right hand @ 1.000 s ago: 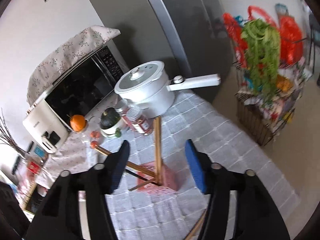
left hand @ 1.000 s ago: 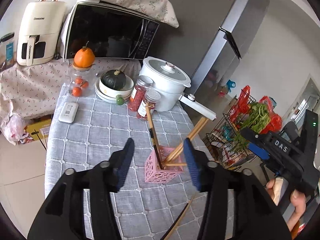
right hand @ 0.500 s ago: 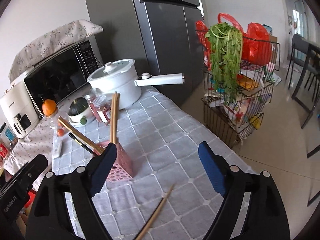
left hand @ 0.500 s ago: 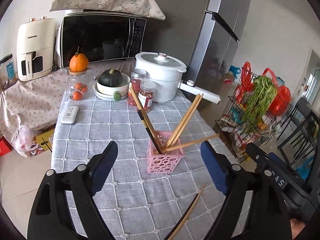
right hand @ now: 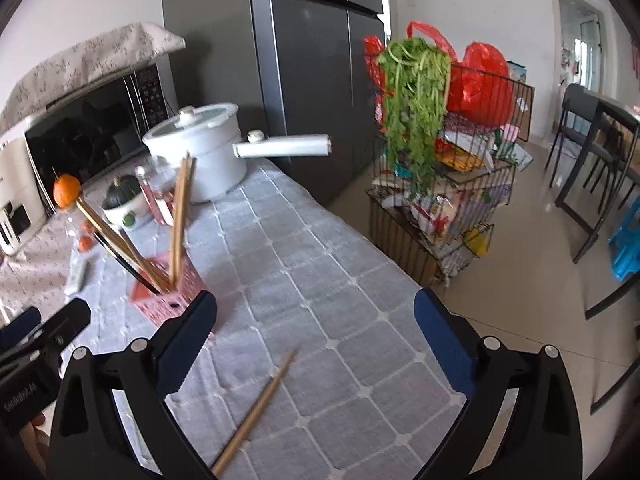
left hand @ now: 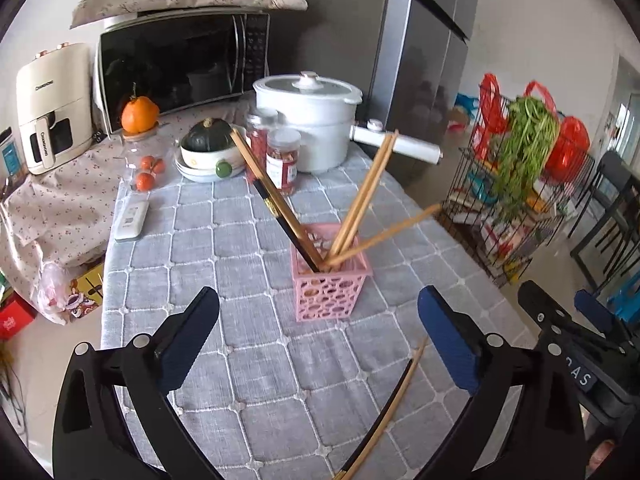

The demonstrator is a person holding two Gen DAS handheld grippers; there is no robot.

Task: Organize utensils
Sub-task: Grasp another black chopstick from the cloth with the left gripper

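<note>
Below, one loose chopstick (right hand: 256, 408) lies between the right gripper (right hand: 316, 336)'s wide, empty jaws

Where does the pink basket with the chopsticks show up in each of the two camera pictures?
Left wrist view: the pink basket stands near the middle of the picture, on the grey cloth.
Right wrist view: pink basket at lower left, partly behind a gripper finger.
Shared landmark: the white pot behind it.

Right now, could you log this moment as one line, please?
left gripper: open | right gripper: open | chopsticks: in basket | chopstick: on table
</note>
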